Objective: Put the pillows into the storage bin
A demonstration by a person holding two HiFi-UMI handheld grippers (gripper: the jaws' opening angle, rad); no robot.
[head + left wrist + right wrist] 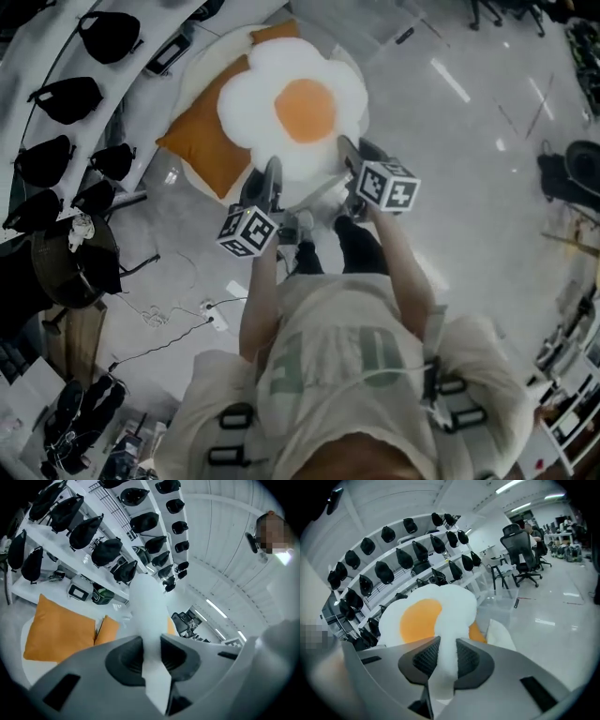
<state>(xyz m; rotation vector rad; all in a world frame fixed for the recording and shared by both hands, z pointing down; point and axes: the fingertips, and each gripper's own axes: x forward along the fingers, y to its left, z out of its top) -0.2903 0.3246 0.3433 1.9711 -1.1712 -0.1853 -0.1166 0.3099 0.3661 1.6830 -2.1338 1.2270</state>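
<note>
A white flower-shaped pillow [291,103] with an orange centre hangs in the air, held by its near edge between both grippers. My left gripper [274,183] is shut on the pillow's white rim [147,616], which runs up between its pads. My right gripper [345,161] is shut on the rim too, with the pillow [426,616] spread out beyond its jaws. Under the lifted pillow lie orange square pillows [208,141] on a white round cushion [220,52] on the floor. The orange pillows [58,630] also show in the left gripper view. No storage bin is in view.
White shelves [56,56] with several black bags stand at the left. A small dark table [70,262] and cables [178,314] lie on the grey floor at the left. Office chairs [520,550] stand further off.
</note>
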